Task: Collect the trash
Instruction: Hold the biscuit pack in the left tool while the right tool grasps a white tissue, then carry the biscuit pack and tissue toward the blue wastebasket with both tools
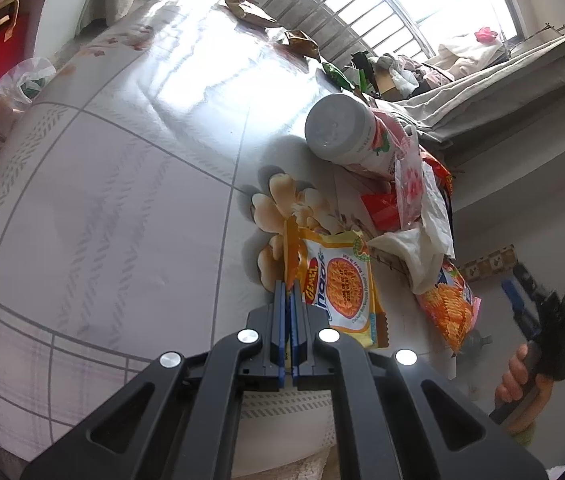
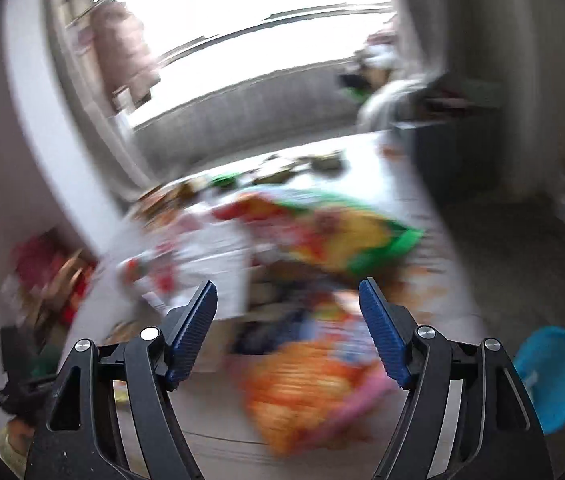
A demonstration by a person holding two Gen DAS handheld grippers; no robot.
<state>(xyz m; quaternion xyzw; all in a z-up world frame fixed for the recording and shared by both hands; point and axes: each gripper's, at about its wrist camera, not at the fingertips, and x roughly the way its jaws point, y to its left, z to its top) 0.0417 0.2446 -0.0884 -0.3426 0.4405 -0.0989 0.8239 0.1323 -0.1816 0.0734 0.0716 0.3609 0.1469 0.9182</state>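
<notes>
Left gripper (image 1: pixel 288 292) low at the table's near edge, blue pads pressed together on the edge of a yellow noodle snack packet (image 1: pixel 340 288) lying on the pale patterned tablecloth (image 1: pixel 122 200). Beyond the packet a white-capped jar (image 1: pixel 346 132) lies on its side against a heap of wrappers, with crumpled white tissue (image 1: pixel 422 248) and an orange snack bag (image 1: pixel 448 308) to its right. At far right a hand (image 1: pixel 520 384) grips the handle of the right gripper (image 1: pixel 522 300), held off the table's edge.
</notes>
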